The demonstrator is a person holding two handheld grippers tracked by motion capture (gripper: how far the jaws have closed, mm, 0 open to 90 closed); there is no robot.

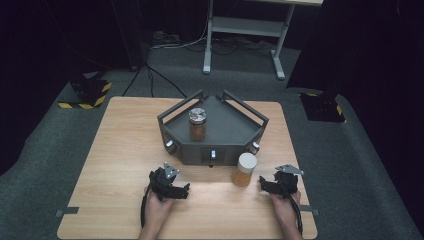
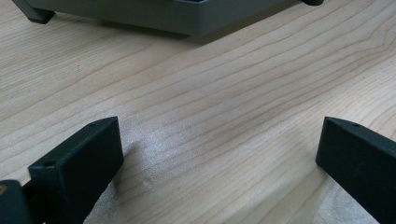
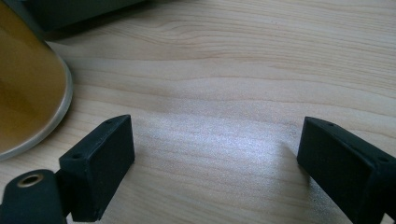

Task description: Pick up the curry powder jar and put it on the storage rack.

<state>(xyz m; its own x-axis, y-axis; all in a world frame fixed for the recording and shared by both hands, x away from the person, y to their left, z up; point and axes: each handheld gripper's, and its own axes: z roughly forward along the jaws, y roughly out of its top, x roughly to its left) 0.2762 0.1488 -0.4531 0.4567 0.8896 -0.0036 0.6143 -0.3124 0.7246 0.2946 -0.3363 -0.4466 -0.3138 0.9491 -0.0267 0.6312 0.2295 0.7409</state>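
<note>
A dark grey angular stand (image 1: 225, 132) sits mid-table with a brown jar with a silver lid (image 1: 197, 123) on its deck. A second amber jar with a cream lid (image 1: 244, 169) stands on the table in front of the stand's right side. My left gripper (image 1: 184, 190) rests on the table at the near left, jaws wide open over bare wood (image 2: 219, 144). At the near right lies my right gripper (image 1: 263, 184), just right of the cream-lidded jar and also open (image 3: 215, 144). The amber jar (image 3: 25, 79) is at the left of the right gripper view, outside the jaws.
The wooden table (image 1: 120, 150) has free room left of the stand and along its near edge. Knobs and a small light show on the stand's front face (image 1: 212, 155). Beyond the table are a grey metal frame (image 1: 245, 30), cables and striped floor markers (image 1: 87, 95).
</note>
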